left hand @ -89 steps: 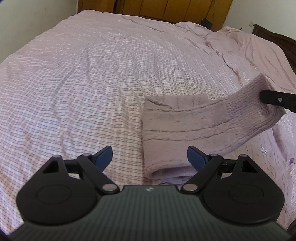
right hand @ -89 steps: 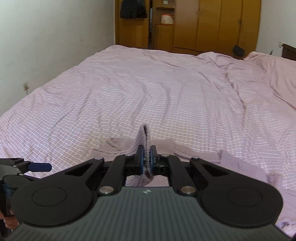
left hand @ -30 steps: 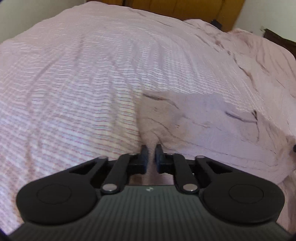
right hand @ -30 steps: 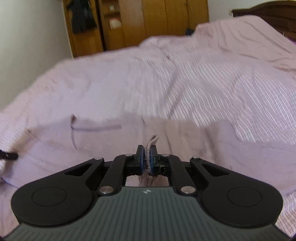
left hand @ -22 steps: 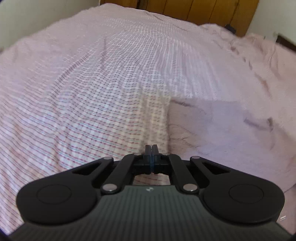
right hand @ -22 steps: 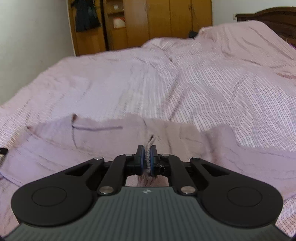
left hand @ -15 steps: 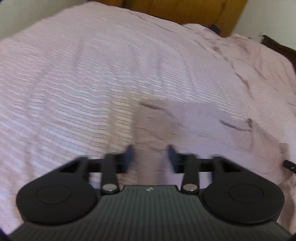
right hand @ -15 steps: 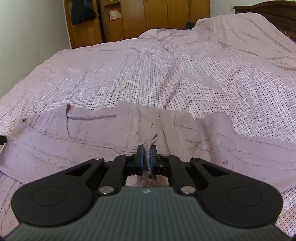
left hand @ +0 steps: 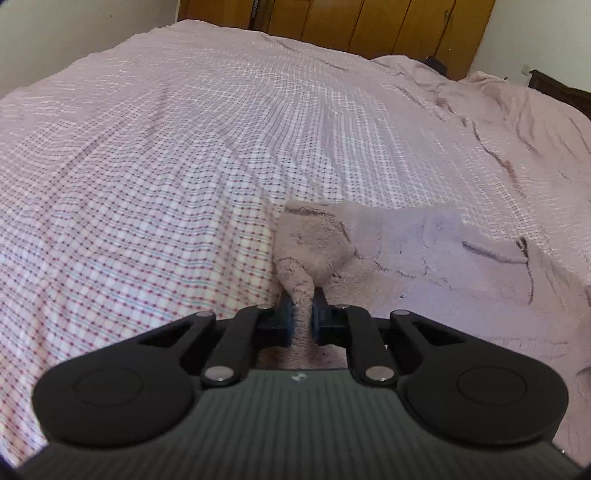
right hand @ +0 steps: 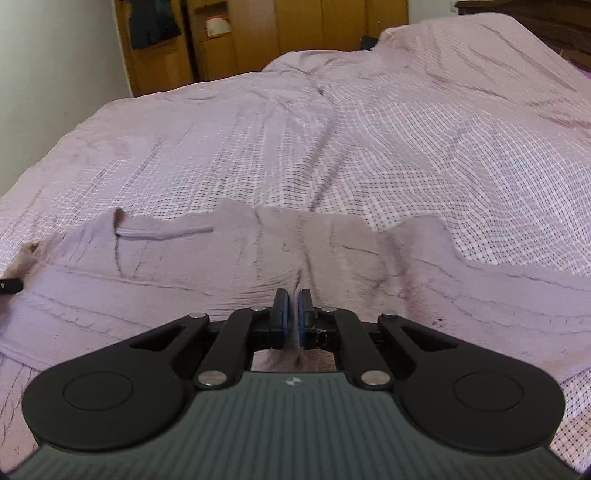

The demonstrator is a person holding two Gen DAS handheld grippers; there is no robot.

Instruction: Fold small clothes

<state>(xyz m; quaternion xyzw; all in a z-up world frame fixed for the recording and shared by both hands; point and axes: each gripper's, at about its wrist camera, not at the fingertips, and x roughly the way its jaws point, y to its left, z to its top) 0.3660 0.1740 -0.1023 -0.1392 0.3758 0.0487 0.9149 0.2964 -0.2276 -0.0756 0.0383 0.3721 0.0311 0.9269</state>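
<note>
Mauve knit sweater [right hand: 258, 266] lay spread on the bed [right hand: 406, 155], near edge closest to both cameras, checked pink sheet [left hand: 147, 177] under it.

Left gripper [left hand: 303, 317]: jaws had just been closing, with a bunched corner of the sweater [left hand: 299, 291] between them; blue pads [left hand: 287, 317] were pinching that fabric. From the pinch, the knit ran up to 12 o'clock and fanned out toward 2–3 o'clock in the left wrist view. Folds and creases were visible around the collar area at 3 o'clock.

Right gripper [right hand: 291, 314]: pads pressed together on a thin ridge of the sweater at its near hem, fabric pulled up into a crease between them. In the right wrist view the sweater spanned from 9 o'clock to 3 o'clock across the middle of the frame, neck opening [right hand: 162, 232] toward 10 o'clock. A black fingertip of the left gripper [right hand: 11, 285] showed at the 9 o'clock edge, at the sweater's far left corner.

Wooden wardrobe [right hand: 303, 33] stood at 12 o'clock behind the bed; dark garment [right hand: 153, 22] hung at 11 o'clock. White wall [right hand: 55, 81] at 10 o'clock.
</note>
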